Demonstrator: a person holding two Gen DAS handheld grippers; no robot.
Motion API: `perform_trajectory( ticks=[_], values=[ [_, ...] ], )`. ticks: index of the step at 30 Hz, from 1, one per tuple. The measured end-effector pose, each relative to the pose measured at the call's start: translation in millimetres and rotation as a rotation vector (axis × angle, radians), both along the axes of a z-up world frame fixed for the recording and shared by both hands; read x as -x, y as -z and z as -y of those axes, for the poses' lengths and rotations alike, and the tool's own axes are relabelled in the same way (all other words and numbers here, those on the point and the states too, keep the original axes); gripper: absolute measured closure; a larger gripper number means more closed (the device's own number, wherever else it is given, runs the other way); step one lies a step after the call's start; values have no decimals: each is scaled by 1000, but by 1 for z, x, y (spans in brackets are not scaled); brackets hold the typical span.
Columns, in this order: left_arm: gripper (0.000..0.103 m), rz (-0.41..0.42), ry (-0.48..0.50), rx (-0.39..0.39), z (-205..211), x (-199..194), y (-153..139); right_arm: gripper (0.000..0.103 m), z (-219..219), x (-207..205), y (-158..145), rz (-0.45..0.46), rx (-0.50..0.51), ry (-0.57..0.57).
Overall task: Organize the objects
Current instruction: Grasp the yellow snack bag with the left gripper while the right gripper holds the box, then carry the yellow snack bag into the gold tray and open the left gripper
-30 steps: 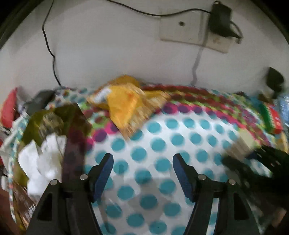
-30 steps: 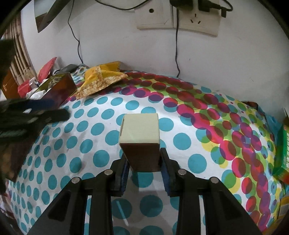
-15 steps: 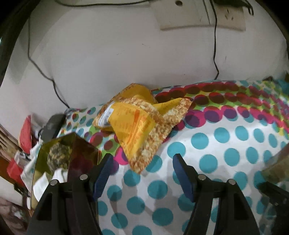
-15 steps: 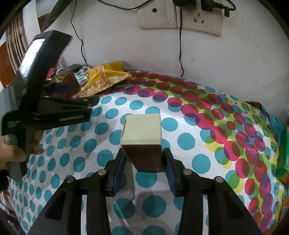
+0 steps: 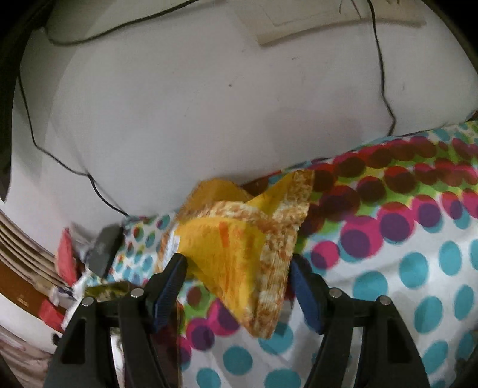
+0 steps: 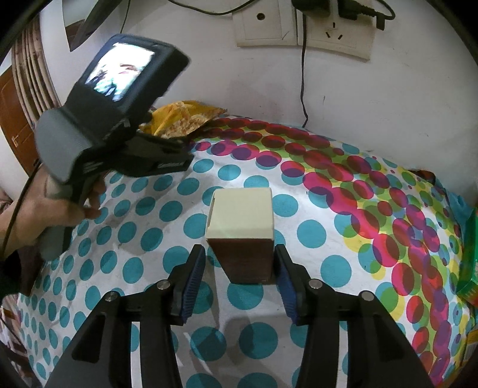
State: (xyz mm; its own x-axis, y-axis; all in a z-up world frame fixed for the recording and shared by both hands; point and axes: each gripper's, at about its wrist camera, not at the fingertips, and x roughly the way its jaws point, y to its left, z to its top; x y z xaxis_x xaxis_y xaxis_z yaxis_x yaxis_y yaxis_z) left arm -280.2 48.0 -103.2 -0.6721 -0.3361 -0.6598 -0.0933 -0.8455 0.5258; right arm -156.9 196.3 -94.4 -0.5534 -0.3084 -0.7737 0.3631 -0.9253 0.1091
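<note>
A small box with a cream top and dark brown sides stands upright on the polka-dot cloth. My right gripper is open, with a small gap between each pad and the box's lower sides. My left gripper is open with a yellow snack bag lying between its fingers near the wall. From the right wrist view the bag lies at the back left, partly hidden by the left gripper's body.
A dark tissue box and red packets sit at the table's left edge. A green box lies at the right edge. Wall sockets with hanging cables are above the table. The white wall is close behind the bag.
My left gripper has moved forward to the yellow bag, which now lies between its fingers. My right gripper has opened slightly off the box, which stands on the cloth.
</note>
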Motion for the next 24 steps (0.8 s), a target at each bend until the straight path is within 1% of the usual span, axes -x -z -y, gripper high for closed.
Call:
perform_trajectory(
  ticks=[5, 6, 8, 9, 10, 12, 15, 19, 24],
  values=[
    [30, -46, 49, 0, -4, 1, 0, 57, 3, 0, 1, -4, -19, 0],
    [32, -56, 57, 5, -6, -1, 1, 56, 3, 0, 1, -4, -19, -4],
    [42, -66, 68, 22, -7, -3, 2, 54, 4, 0, 0, -4, -22, -7],
    [51, -81, 79, 36, -10, -5, 1, 53, 5, 0, 0, -5, -25, -8],
    [54, -88, 87, 43, -11, -6, 1, 53, 6, -1, 0, -6, -30, -10],
    [55, -86, 89, 46, -13, -7, 1, 52, 7, -2, 0, -7, -38, -11],
    [62, -106, 92, 44, -12, -9, -1, 51, 9, -2, 0, -8, -43, -12],
    [64, -117, 106, 37, -13, -15, -4, 48, 11, 1, 1, -8, -48, -11],
    [65, -127, 126, 16, -15, -29, -8, 48, 12, 1, 1, -11, -65, -11]
  ],
)
